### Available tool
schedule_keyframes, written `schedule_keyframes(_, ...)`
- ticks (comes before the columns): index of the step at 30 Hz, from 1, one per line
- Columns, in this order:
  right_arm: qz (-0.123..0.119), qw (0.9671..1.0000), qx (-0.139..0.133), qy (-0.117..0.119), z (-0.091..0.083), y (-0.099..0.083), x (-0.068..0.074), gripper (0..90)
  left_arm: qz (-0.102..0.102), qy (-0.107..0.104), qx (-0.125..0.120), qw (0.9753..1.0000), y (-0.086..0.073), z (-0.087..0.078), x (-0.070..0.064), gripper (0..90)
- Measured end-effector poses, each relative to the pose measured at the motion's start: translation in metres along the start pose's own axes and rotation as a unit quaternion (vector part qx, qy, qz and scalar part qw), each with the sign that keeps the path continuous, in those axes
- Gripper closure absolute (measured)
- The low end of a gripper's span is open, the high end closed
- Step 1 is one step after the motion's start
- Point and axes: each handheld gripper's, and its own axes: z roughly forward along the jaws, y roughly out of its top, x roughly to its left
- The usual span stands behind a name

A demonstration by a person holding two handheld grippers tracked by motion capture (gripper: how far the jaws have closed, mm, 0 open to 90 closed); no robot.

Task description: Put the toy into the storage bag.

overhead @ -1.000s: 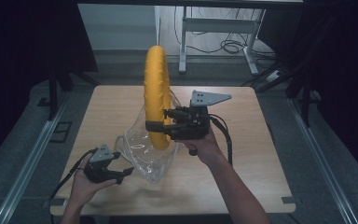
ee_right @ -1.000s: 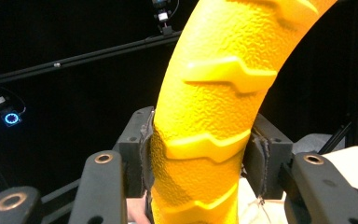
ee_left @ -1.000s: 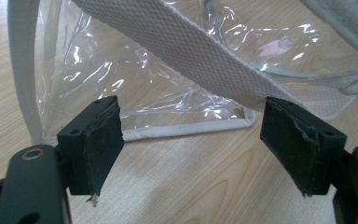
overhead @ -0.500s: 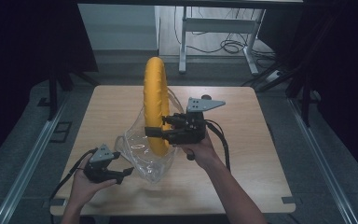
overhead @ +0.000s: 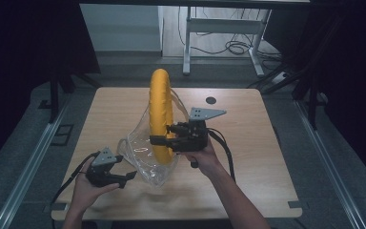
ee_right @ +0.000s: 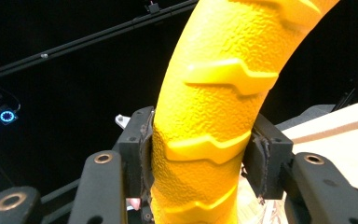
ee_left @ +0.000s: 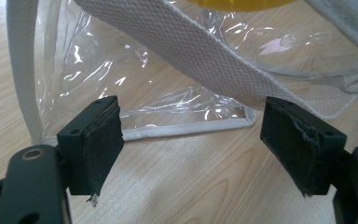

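A yellow ribbed ring [overhead: 160, 112] stands on edge, its lower part inside a clear plastic bag [overhead: 147, 157] with white webbing trim on the wooden table [overhead: 248, 143]. My right gripper [overhead: 158, 140] is shut on the ring's lower rim; in the right gripper view both pads press the yellow ring [ee_right: 214, 140]. My left gripper [overhead: 129, 179] rests open at the bag's left front corner, nothing between its jaws. Its own view shows the bag [ee_left: 135, 88] and a white strap [ee_left: 191, 51] just beyond the open gripper [ee_left: 191, 149].
The table's right half and back left are bare wood. A small dark hole [overhead: 211, 100] marks the far edge. Dark floor and a metal desk frame [overhead: 219, 28] lie beyond the table. Cables trail from both grippers toward the front edge.
The right gripper has lowered the ring further into the bag and drifted slightly toward me. The left gripper has stayed at the bag's corner.
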Motion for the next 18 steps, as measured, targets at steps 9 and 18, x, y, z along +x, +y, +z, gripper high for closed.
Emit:
schedule_keyframes(9, 0.015, 0.9998, 0.007, -0.007, 0.001, -0.013, -0.006, 49.3, 0.0, 0.0, -0.001, 1.0, 0.0, 0.0, 0.0, 20.5)
schedule_keyframes(18, 0.014, 0.9981, 0.037, -0.048, 0.001, -0.026, -0.012, 46.6, 0.003, 0.0, 0.002, 1.0, 0.0, 0.001, 0.0, 20.5)
